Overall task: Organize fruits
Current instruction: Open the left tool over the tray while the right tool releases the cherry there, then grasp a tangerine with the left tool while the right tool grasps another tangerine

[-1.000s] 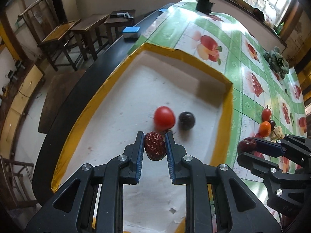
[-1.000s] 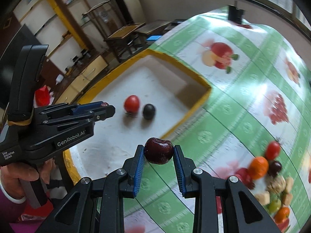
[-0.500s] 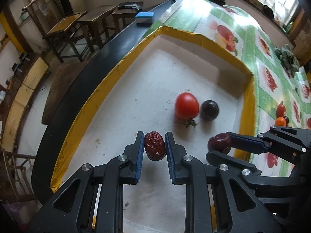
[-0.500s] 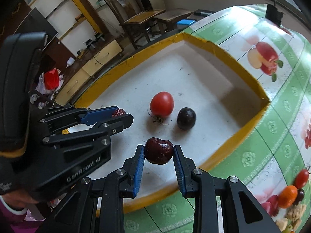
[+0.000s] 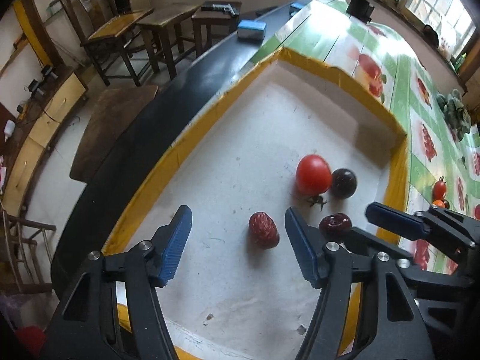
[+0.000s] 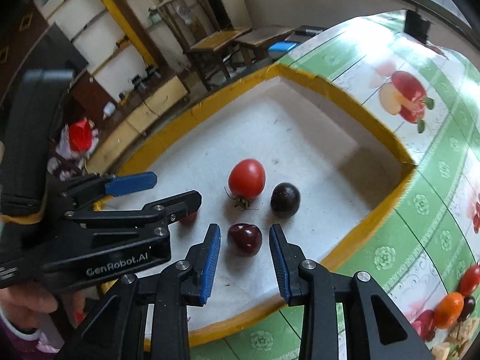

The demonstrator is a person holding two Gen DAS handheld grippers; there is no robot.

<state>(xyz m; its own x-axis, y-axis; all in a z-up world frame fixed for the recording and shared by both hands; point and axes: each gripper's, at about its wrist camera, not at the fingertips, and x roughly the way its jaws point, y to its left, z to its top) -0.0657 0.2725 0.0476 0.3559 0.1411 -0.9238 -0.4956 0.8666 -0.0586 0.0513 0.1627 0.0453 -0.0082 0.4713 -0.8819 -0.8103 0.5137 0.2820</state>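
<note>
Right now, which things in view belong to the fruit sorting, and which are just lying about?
Part of the job:
- red date, lying free between the open left tool
- dark cherry, free between the open right tool
- red tomato and dark plum
- yellow-rimmed tray
- unsorted fruit pile

Lying about:
- blue box
- wooden chair
- black device

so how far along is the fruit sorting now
Four fruits lie in the yellow-rimmed tray: a red tomato, a dark plum, a red date and a dark cherry. Nothing is in hand: the left gripper and right gripper have just been opening, with the date and cherry loose between their jaws. Left: the pile on the tablecloth, including a small tomato and an orange fruit.
</note>
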